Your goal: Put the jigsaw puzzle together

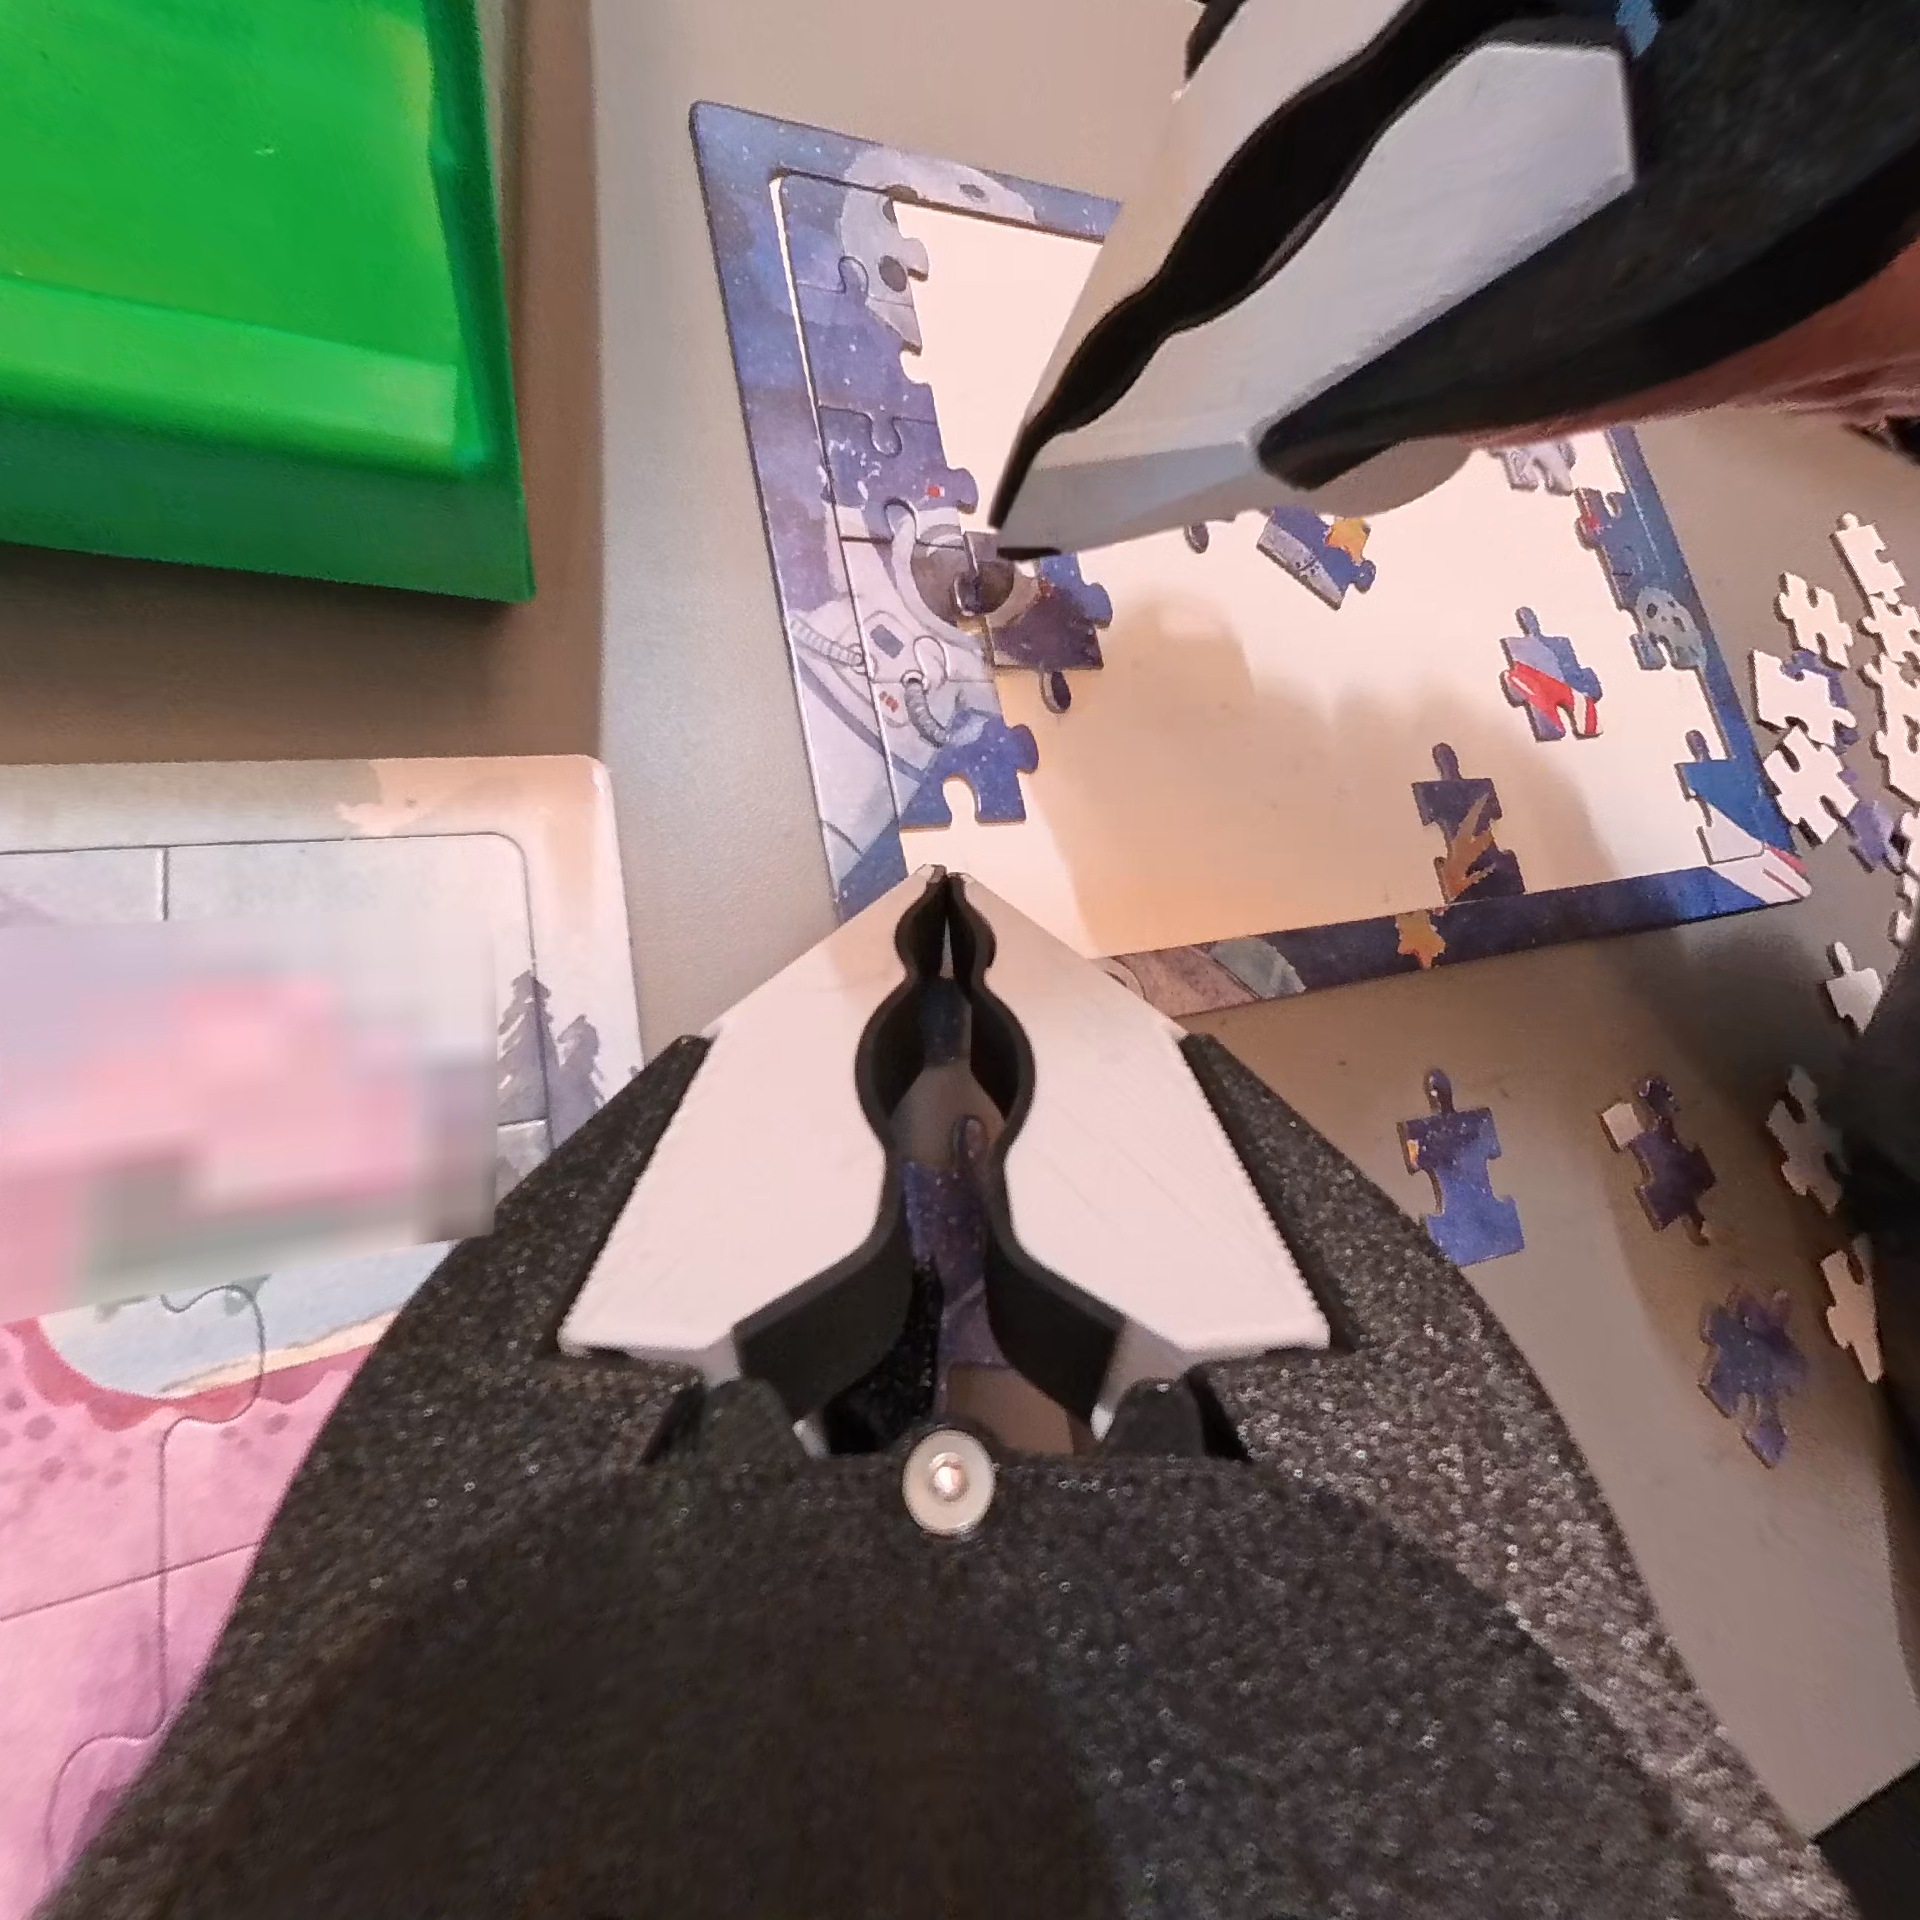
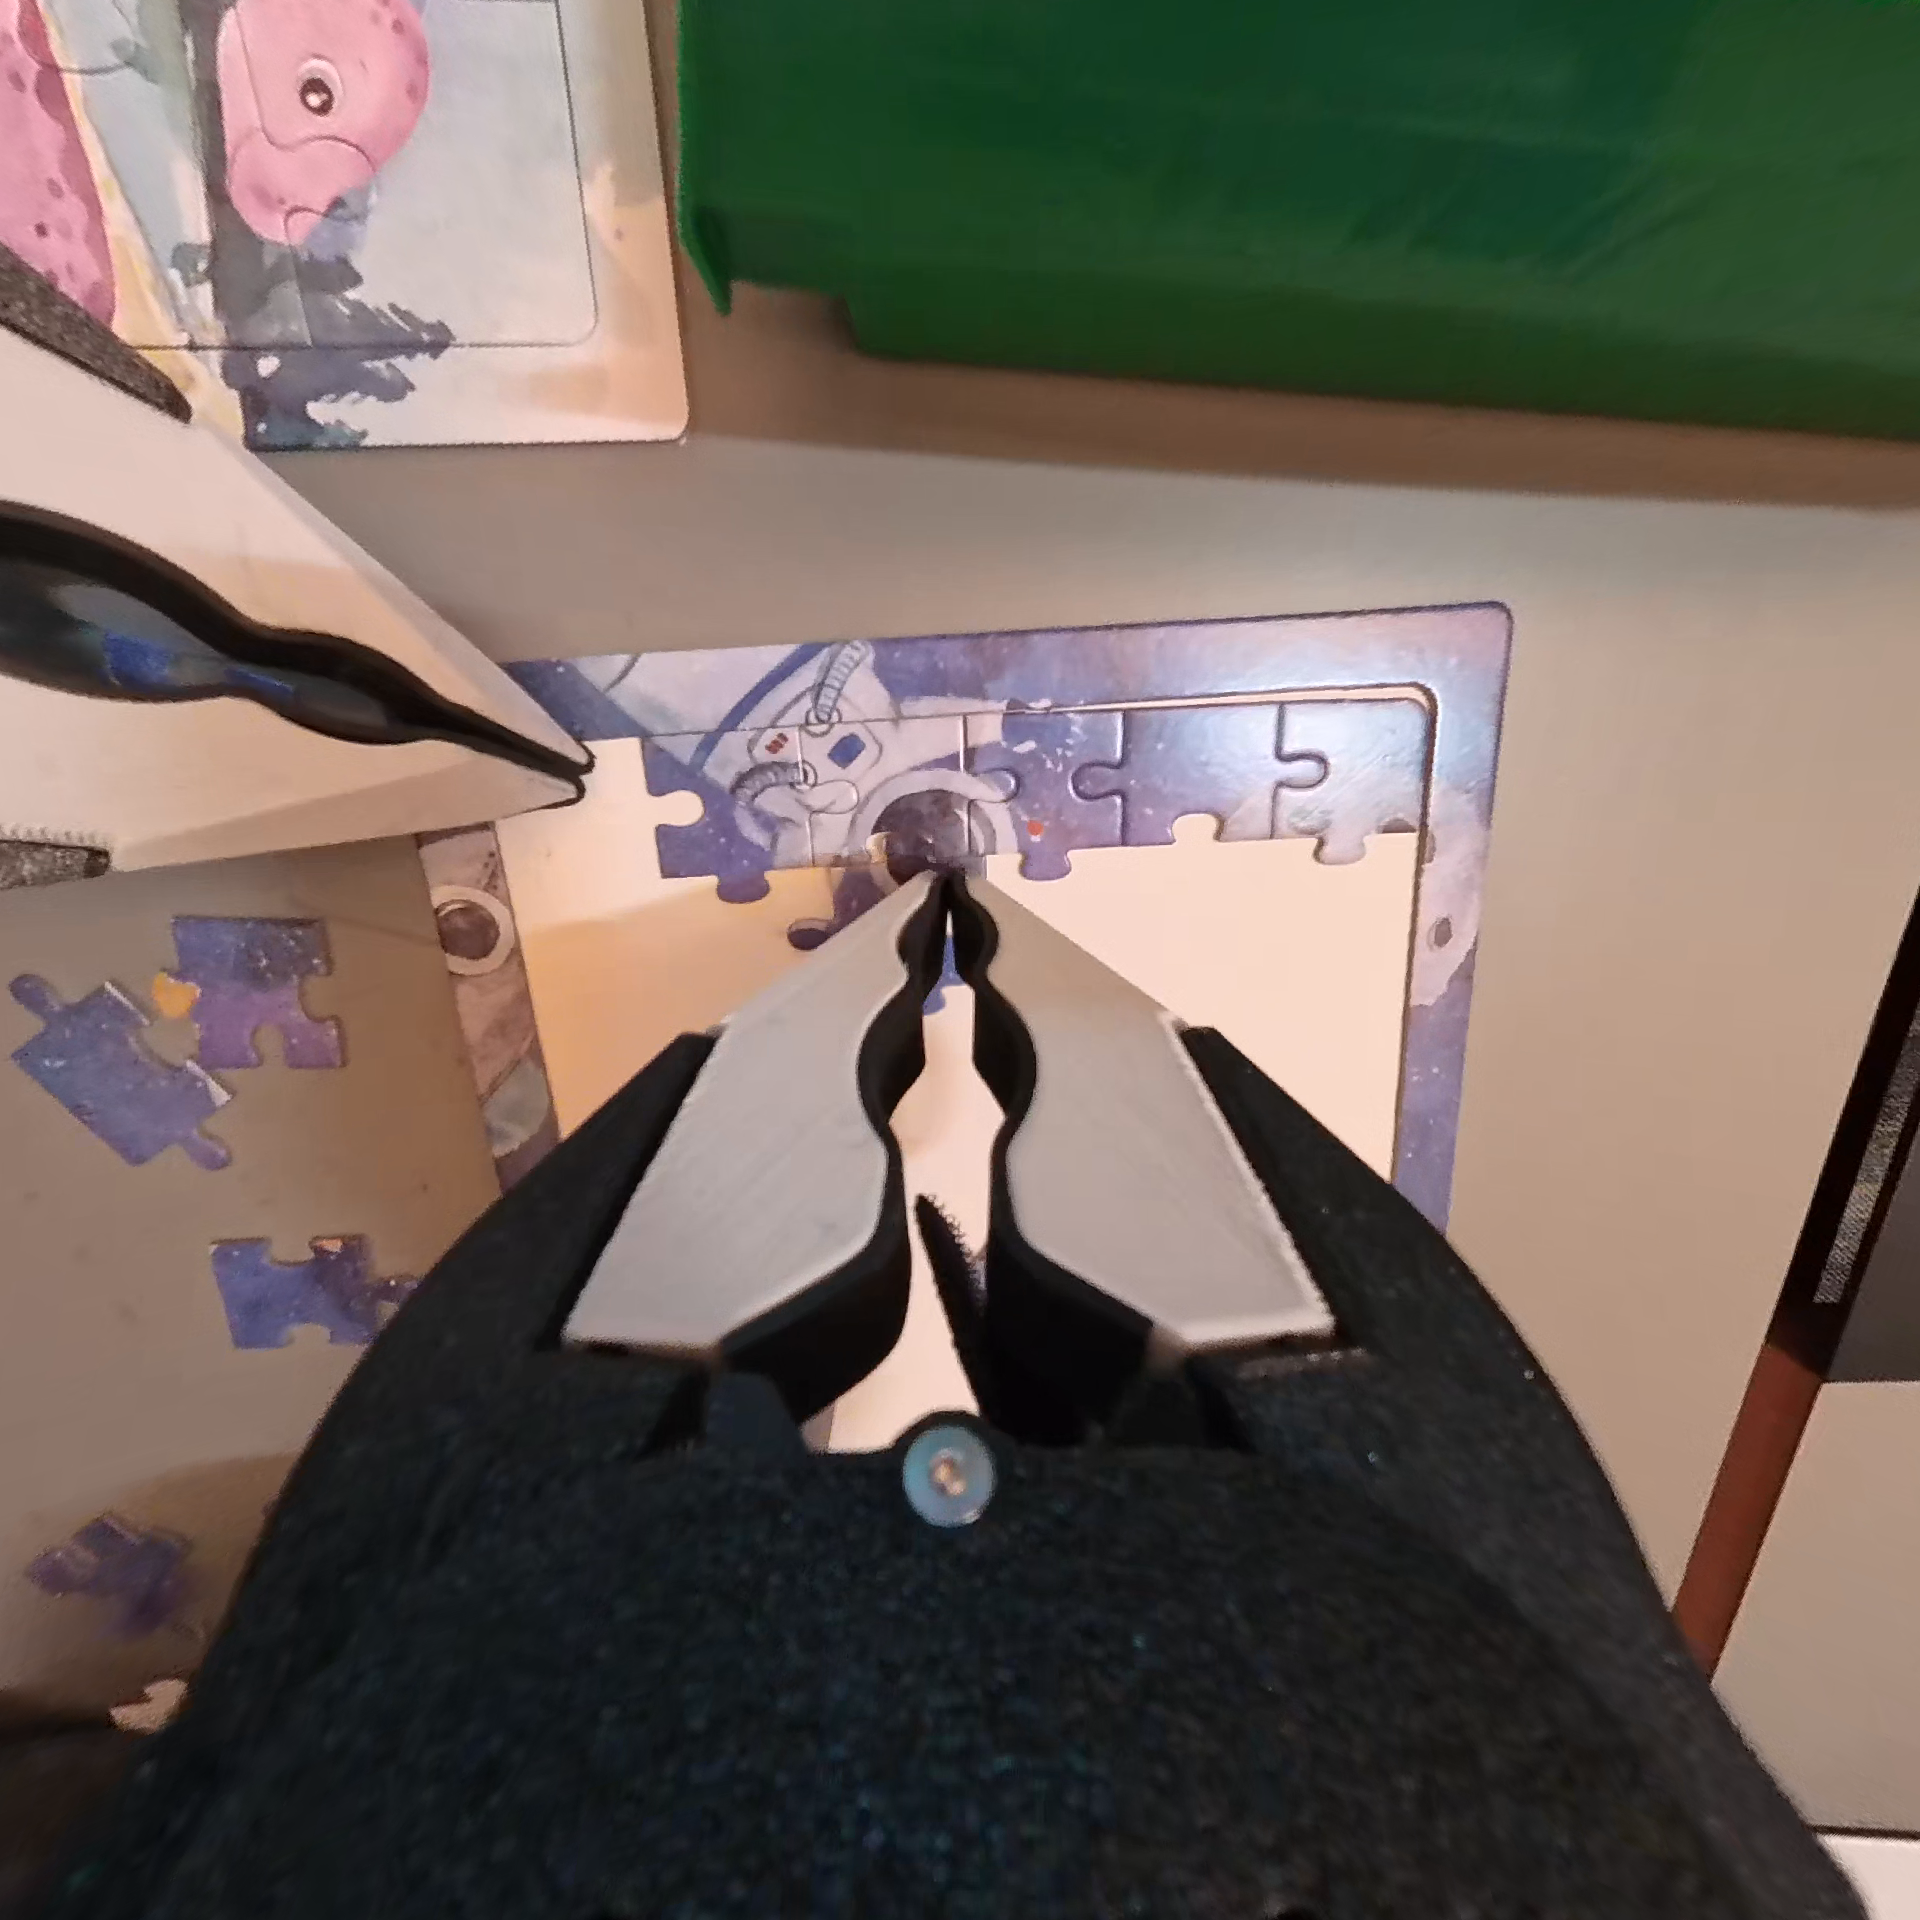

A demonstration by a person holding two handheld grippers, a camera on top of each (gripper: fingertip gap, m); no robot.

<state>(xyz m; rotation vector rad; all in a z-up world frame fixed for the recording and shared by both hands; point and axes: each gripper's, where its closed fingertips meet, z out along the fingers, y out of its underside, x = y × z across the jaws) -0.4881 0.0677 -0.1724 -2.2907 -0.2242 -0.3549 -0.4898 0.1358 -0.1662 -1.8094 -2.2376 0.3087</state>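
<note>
The blue space puzzle tray (image 1: 748, 416) lies on the table, with a joined strip of pieces (image 1: 883, 416) along one side; the tray also shows in the right wrist view (image 2: 1465, 831). My right gripper (image 2: 943, 878) is shut on the edge of a dark blue piece (image 1: 1044, 623) and holds it against the astronaut's helmet in that strip (image 2: 1195, 779). It enters the left wrist view from the top right (image 1: 997, 535). My left gripper (image 1: 948, 883) hovers at the tray's near edge, shut on a blue piece (image 1: 935, 1216) seen between its fingers; it also shows in the right wrist view (image 2: 577, 774).
Loose pieces lie inside the tray (image 1: 1548, 686) and on the table beside it (image 1: 1465, 1174) (image 2: 249, 987). A heap of face-down white pieces (image 1: 1849, 707) lies at the right. A green bin (image 1: 229, 260) (image 2: 1299, 187) and a pink puzzle board (image 1: 582, 831) (image 2: 623, 260) border the tray. My hands' fingertips stand some 7 cm from each other.
</note>
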